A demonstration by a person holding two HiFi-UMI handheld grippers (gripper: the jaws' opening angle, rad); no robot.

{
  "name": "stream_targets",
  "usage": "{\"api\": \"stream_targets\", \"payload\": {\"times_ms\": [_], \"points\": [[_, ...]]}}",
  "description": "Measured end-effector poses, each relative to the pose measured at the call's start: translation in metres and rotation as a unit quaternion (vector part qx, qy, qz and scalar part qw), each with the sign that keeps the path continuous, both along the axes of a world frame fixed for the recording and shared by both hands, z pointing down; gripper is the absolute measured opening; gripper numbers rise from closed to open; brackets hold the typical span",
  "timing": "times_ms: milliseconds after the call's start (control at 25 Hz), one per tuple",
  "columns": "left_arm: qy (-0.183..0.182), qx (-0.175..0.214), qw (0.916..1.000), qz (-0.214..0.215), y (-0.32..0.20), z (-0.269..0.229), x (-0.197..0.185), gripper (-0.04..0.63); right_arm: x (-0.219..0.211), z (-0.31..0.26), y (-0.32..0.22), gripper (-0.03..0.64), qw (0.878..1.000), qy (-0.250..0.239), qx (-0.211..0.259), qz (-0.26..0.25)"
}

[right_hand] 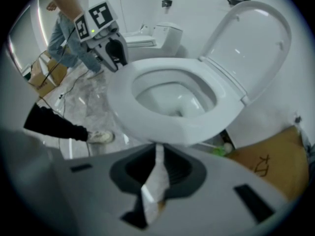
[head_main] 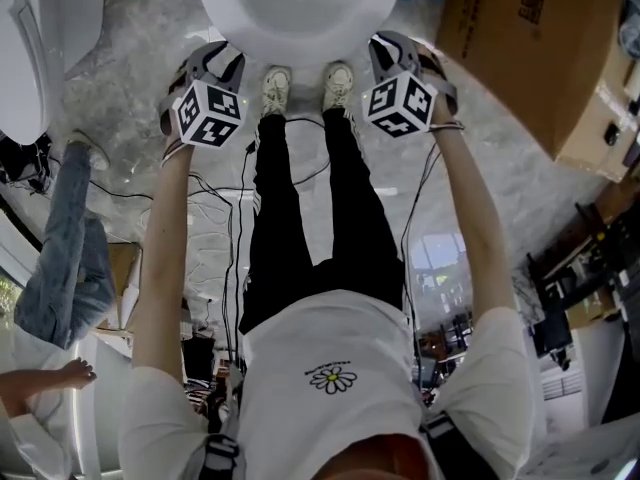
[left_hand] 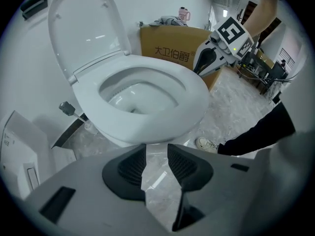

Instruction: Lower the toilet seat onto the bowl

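- Head view: the left gripper (head_main: 212, 60) and right gripper (head_main: 400, 50), each with a cube of black-and-white square markers, are held out on bare arms to either side of the rounded front of the glossy white toilet (head_main: 300, 13). The person's pale sneakers (head_main: 277, 88) stand just short of it on a shiny, veined grey stone floor (head_main: 130, 88). A brown cardboard box (head_main: 540, 48) sits off to the right.
- Left gripper view: the dark ribbed pads (left_hand: 130, 163) stand clearly apart and released, with only floor showing through the gap. Ahead, the toilet seat (left_hand: 194, 100), a smooth white oval ring, lies flat on the bowl. The thin curved lid (left_hand: 86, 28) stands upright behind it on its hinges. A brush handle (left_hand: 69, 109) leans at the base by the wall.
- Right gripper view: the jaws are drawn close, leaving only a narrow slit, and grip nothing; floor shows between them. The seat ring sits level on the bowl just beyond the tips, with the lid raised at the right. A second white toilet (right_hand: 152, 36) stands further back, and a person in jeans (right_hand: 69, 38) stands at the left.
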State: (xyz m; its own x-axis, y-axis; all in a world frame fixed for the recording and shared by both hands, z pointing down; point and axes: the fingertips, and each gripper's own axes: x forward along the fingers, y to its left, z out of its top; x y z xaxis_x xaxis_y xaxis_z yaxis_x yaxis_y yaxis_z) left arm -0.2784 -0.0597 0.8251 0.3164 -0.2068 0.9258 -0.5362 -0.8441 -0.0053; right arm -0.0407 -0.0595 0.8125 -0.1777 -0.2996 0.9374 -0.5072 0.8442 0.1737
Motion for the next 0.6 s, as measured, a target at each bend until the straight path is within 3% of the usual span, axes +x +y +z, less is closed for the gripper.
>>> {"api": "stream_targets", "payload": {"times_ms": [400,600], "points": [[-0.003,-0.016,0.9998,-0.014,0.0,0.013,-0.001,0.153,-0.001,0.016,-0.001,0.061,1.0,0.007,-0.01,-0.006],[0.003,-0.016,0.9996,-0.024,0.0,0.019,-0.001,0.153,-0.001,0.023,0.0,0.061,0.999,-0.009,-0.016,0.03]]}}
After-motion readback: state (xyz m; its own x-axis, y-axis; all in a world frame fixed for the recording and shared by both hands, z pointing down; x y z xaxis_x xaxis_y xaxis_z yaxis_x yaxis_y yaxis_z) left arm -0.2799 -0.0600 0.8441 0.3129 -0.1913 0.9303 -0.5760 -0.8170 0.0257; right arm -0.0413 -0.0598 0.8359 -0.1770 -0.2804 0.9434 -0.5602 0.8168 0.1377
